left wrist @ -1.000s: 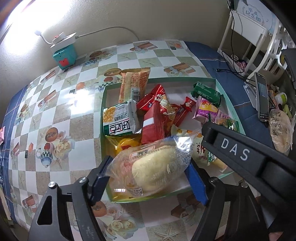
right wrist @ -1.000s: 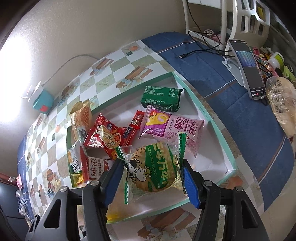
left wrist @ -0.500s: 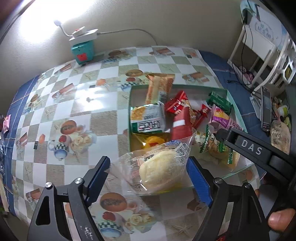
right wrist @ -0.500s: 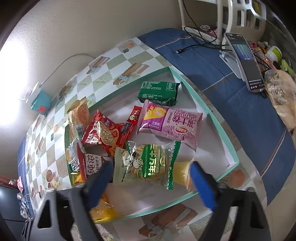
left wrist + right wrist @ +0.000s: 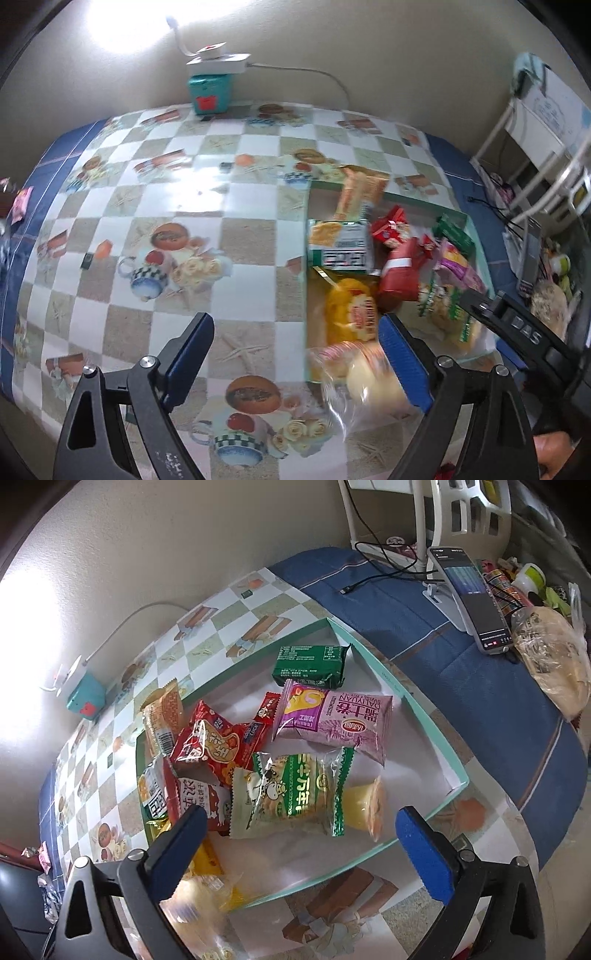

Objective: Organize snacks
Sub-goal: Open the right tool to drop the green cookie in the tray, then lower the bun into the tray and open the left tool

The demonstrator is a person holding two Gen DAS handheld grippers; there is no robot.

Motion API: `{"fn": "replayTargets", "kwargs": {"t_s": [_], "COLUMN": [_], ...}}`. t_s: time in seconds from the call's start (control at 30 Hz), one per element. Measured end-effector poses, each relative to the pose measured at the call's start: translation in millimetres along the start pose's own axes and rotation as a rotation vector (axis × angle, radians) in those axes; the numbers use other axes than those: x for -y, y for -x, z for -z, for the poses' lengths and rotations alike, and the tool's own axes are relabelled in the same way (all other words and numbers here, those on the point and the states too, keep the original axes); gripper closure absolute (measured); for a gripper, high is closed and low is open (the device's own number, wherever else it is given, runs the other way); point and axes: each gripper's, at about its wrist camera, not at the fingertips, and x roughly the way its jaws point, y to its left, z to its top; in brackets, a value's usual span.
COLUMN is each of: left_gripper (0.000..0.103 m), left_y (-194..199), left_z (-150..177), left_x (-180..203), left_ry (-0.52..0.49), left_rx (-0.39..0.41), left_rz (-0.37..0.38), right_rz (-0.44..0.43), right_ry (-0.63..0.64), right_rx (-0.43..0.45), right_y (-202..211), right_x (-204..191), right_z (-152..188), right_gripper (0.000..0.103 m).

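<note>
My left gripper (image 5: 299,354) hangs over the checkered tablecloth just left of the teal-rimmed tray (image 5: 307,306); its jaws are opening with nothing between them. A bun in a clear bag (image 5: 365,380) lies blurred across the tray's near corner, against the outside of the right finger. My right gripper (image 5: 301,851) hovers above the tray's (image 5: 406,701) near edge, jaws opening wide. The green-and-clear cracker packet (image 5: 291,794) lies flat in the tray beyond the pads, untouched. The bun (image 5: 199,897) shows blurred at the lower left.
The tray also holds a pink packet (image 5: 332,716), a dark green packet (image 5: 310,664), red packets (image 5: 214,746) and an orange one (image 5: 164,716). A phone on a stand (image 5: 469,594) and a bagged loaf (image 5: 550,664) sit right. A teal box (image 5: 210,92) stands by the wall.
My left gripper widened and slid left off the bagged bun, leaving it at the tray's near corner. My right gripper let go of the green cracker packet, which dropped into the tray.
</note>
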Motion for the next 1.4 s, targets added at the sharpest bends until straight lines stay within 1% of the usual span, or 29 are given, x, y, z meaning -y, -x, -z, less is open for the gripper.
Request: {"fn": "replayTargets", "kwargs": {"t_s": [0.07, 0.13, 0.23, 0.3, 0.4, 0.5, 0.63, 0.73, 0.77, 0.8, 0.9, 0.93, 0.97, 1.0, 1.07, 1.17, 1.27, 1.33, 1.4], "left_gripper": [0.012, 0.012, 0.012, 0.012, 0.012, 0.012, 0.012, 0.012, 0.012, 0.012, 0.013, 0.015, 0.020, 0.028, 0.034, 0.037, 0.038, 0.038, 0.038], "left_y": [-3, -6, -15, -19, -25, -36, -48, -58, -62, -64, -70, -72, -72, -72, -67, -61, -51, -37, -22], "left_z": [1, 5, 13, 21, 35, 48, 61, 69, 71, 72, 75, 77, 78, 78, 77, 78, 76, 71, 64], "left_x": [-7, -9, -12, -15, -13, 0, 26, 40, 45, 49, 57, 59, 59, 60, 62, 63, 65, 66, 66], "left_ry": [0.032, 0.040, 0.037, 0.040, 0.049, 0.015, -0.065, -0.095, -0.098, -0.098, -0.119, -0.120, -0.119, -0.120, -0.130, -0.145, -0.136, -0.148, -0.158], "left_rx": [-0.015, -0.027, -0.088, -0.139, -0.210, -0.282, -0.329, -0.362, -0.373, -0.379, -0.371, -0.375, -0.378, -0.376, -0.365, -0.359, -0.357, -0.317, -0.250], "left_rz": [-0.024, -0.045, -0.053, -0.037, 0.005, 0.049, 0.074, 0.063, 0.074, 0.084, 0.048, 0.046, 0.053, 0.055, 0.065, 0.061, 0.081, 0.103, 0.115], "right_rz": [0.001, 0.006, -0.009, -0.025, -0.005, -0.008, 0.019, 0.016, 0.018, 0.018, 0.005, 0.005, 0.003, 0.001, -0.002, -0.009, -0.017, -0.024, -0.031], "right_ry": [0.002, 0.008, 0.028, 0.044, 0.069, 0.044, -0.019, -0.041, -0.040, -0.039, -0.032, -0.032, -0.034, -0.037, -0.048, -0.061, -0.072, -0.085, -0.098], "right_rx": [0.004, 0.006, 0.002, -0.001, -0.024, -0.053, -0.010, -0.029, -0.037, -0.044, -0.048, -0.048, -0.049, -0.050, -0.050, -0.047, -0.044, -0.037, -0.028], "right_y": [1, 3, 7, 11, 14, 13, 23, 20, 18, 17, 17, 17, 17, 17, 16, 18, 18, 20, 22], "right_x": [0, 0, -2, -4, -5, 2, 20, 27, 28, 28, 27, 27, 27, 27, 29, 31, 32, 34, 37], "right_z": [2, 5, 10, 14, 24, 30, 29, 27, 27, 27, 27, 28, 28, 28, 27, 26, 25, 24, 23], "right_gripper": [0.000, 0.000, 0.000, 0.000, 0.000, 0.000, 0.000, 0.000, 0.000, 0.000, 0.000, 0.000, 0.000, 0.000, 0.000, 0.000, 0.000, 0.000, 0.000]}}
